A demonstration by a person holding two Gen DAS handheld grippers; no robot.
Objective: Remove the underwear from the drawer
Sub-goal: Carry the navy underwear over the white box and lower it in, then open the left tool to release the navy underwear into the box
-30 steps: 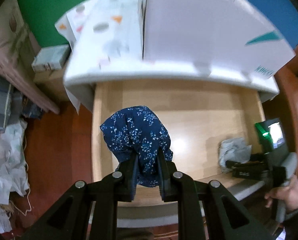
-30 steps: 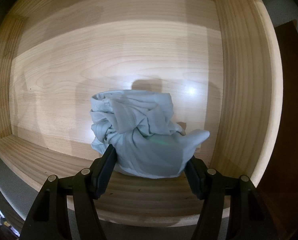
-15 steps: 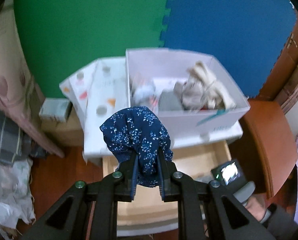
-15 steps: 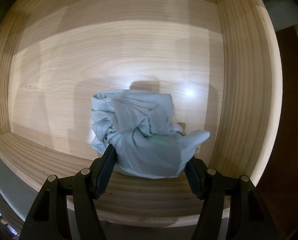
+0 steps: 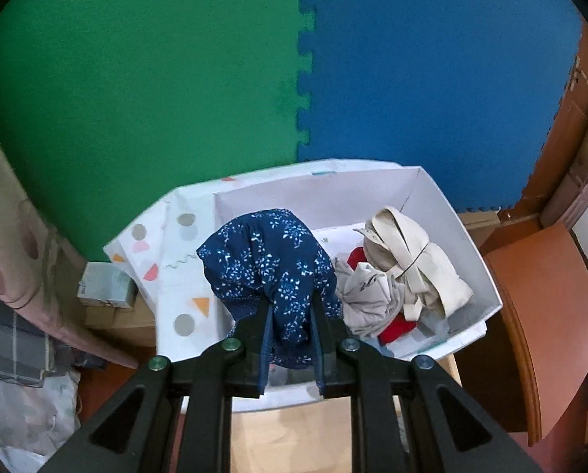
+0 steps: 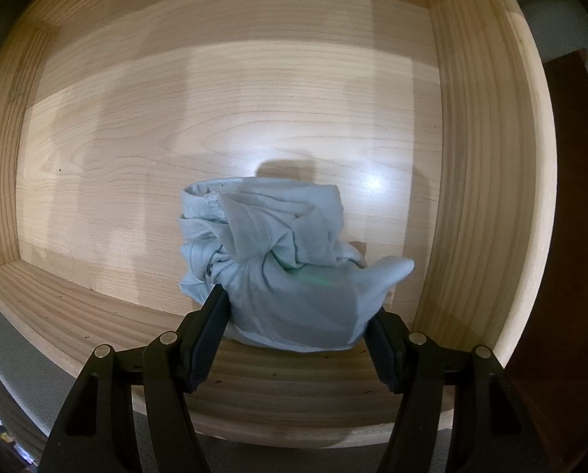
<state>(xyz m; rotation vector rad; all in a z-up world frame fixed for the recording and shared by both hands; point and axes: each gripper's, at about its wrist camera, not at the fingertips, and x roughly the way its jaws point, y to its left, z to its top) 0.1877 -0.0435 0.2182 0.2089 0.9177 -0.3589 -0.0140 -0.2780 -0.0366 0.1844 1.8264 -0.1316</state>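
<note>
My left gripper [image 5: 290,305] is shut on a dark blue floral underwear [image 5: 266,260] and holds it up in front of a white cardboard box [image 5: 443,213], over the box's left part. Below it shows a strip of the wooden drawer [image 5: 294,433]. In the right wrist view a crumpled light blue underwear [image 6: 290,276] lies on the drawer floor [image 6: 215,118] near the front right corner. My right gripper [image 6: 297,307] points down into the drawer, its pads against both sides of that bundle.
The box holds beige, grey and red cloth [image 5: 404,268] and stands on a white top with coloured shapes [image 5: 171,276]. Green and blue foam mats [image 5: 305,79] cover the wall behind. Brown wooden furniture [image 5: 542,315] stands at the right, bedding and a small box [image 5: 104,287] at the left.
My left gripper has risen out of the drawer with the dark blue underwear to the height of the white box. The right gripper and the light blue bundle have stayed still.
</note>
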